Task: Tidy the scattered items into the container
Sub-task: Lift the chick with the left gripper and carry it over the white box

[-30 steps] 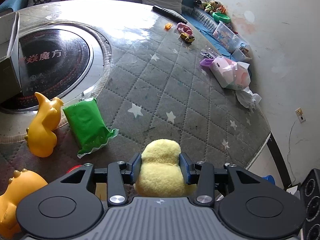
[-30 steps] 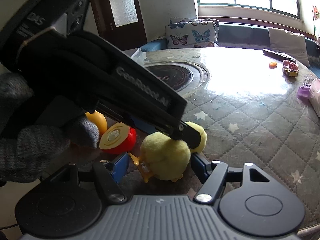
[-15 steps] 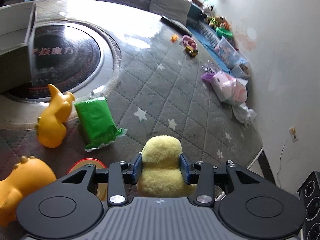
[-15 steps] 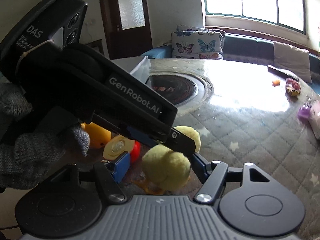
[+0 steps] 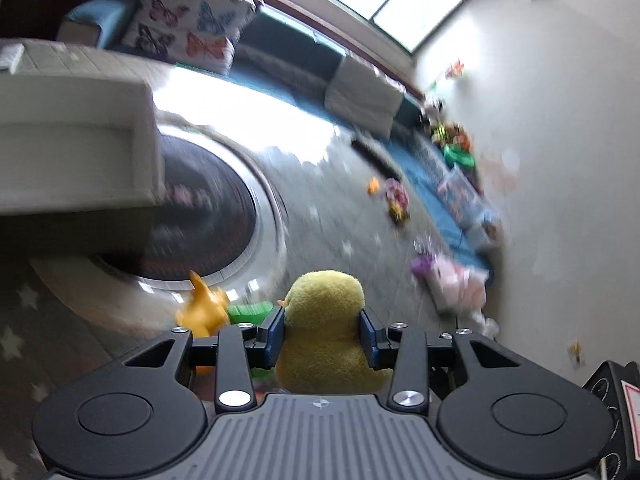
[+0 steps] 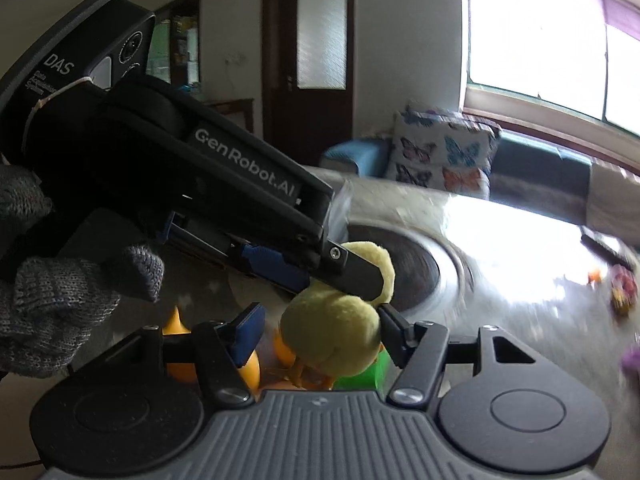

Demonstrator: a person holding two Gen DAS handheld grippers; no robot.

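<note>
While both blue pads of the left gripper (image 5: 323,334) clamp its sides, the yellow plush duck (image 5: 326,328) sits upright, long axis vertical, beak to the left, off the round table (image 5: 320,216) and right of the white container (image 5: 76,148). The right gripper (image 6: 320,332) is closing around the duck's lower body, left pad still clear of it.

Both wrist views look forward and downward along own fingers, close on the plush duck (image 5: 324,320) (image 6: 332,336); shared background: butterfly cushion (image 5: 188,36) (image 6: 440,160).
</note>
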